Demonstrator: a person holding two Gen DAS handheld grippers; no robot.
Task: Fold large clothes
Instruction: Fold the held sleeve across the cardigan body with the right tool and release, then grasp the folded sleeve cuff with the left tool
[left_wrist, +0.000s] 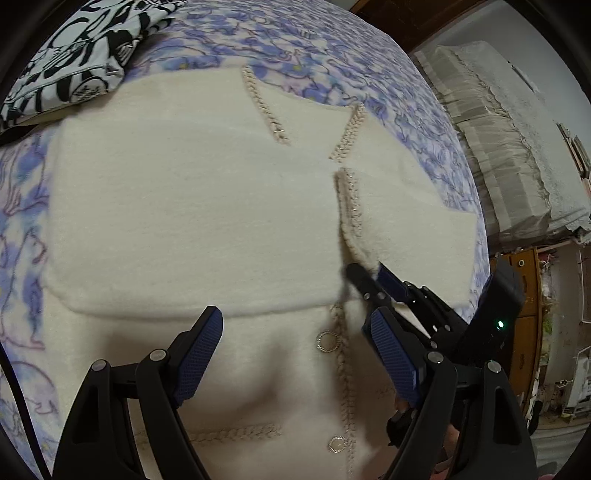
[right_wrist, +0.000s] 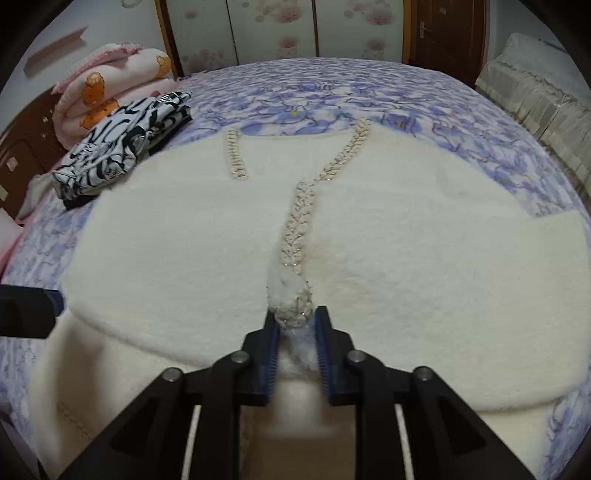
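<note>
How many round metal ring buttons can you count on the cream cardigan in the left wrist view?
2. One ring button lies on the braided front edge between the open left gripper's fingers; the other sits lower on that edge, near the frame bottom. More may be hidden under folded fabric.

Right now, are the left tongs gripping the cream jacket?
No. In the left wrist view the left tongs stand open above the cream jacket, pads apart with nothing between them.

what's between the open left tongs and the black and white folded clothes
Only the cream cardigan, its folded-over sleeve lying flat across the body. The left wrist view shows it running unbroken from the left tongs to the black-and-white clothes.
</note>
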